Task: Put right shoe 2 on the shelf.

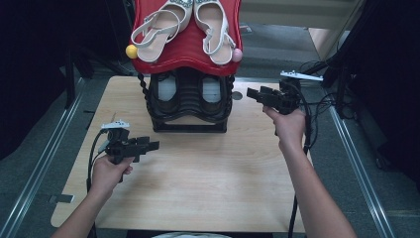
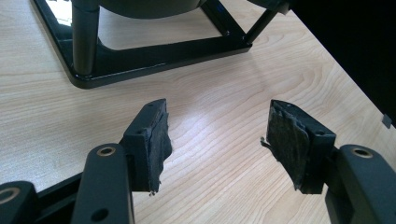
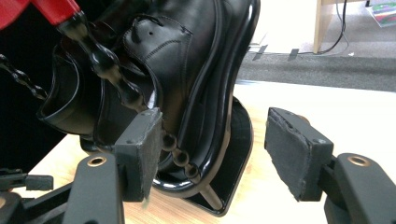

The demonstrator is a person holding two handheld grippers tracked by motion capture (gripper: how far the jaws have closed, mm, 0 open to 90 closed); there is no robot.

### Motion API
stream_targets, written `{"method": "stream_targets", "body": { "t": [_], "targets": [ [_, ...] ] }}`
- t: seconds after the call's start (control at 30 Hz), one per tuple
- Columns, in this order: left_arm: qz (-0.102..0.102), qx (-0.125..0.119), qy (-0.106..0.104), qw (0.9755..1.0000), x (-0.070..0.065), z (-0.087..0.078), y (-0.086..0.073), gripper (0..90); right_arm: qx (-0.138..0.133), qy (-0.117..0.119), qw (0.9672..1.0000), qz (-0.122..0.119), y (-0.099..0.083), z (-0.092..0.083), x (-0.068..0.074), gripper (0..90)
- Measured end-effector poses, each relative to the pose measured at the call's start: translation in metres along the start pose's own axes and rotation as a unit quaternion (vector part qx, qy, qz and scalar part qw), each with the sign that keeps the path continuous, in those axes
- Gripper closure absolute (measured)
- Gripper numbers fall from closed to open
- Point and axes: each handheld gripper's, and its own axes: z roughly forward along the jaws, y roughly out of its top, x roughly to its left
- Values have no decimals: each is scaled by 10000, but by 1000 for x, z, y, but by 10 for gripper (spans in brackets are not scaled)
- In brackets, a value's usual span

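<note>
A two-tier shoe rack stands at the back of the wooden table [image 1: 198, 173]. Its red top shelf [image 1: 185, 49] carries a pair of white sandals [image 1: 158, 29]. The black lower shelf holds a pair of black leather shoes [image 1: 167, 89]. My left gripper [image 1: 154, 145] hovers low over the table, left of and in front of the rack, open and with nothing in it [image 2: 215, 140]. My right gripper [image 1: 251, 92] is just right of the rack at lower-shelf height and points at it. It is open, with a black shoe [image 3: 168, 60] close ahead of its jaws [image 3: 212, 149], which hold nothing.
A yellow ball [image 1: 131, 51] and a pink ball [image 1: 237, 54] cap the red shelf's front corners. The rack's black base frame [image 2: 154, 56] lies ahead of the left gripper. Cables trail off the table's right side [image 1: 317, 99]. Metal rails run along the floor on both sides.
</note>
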Motion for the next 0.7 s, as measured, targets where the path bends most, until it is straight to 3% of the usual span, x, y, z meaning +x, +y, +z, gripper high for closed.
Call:
{"method": "stream_targets", "body": {
  "t": [0.3,0.43,0.7],
  "targets": [
    [4,2,6,10000,0,0,0,385,59,24,9999,107,-25,-2,-7,375],
    [-3,0,2,10000,0,0,0,383,74,-93,9999,-32,-39,-3,-6,387],
    [16,-3,-14,10000,-2,0,0,379,154,85,9998,135,-72,-4,-7,386]
  ]
}}
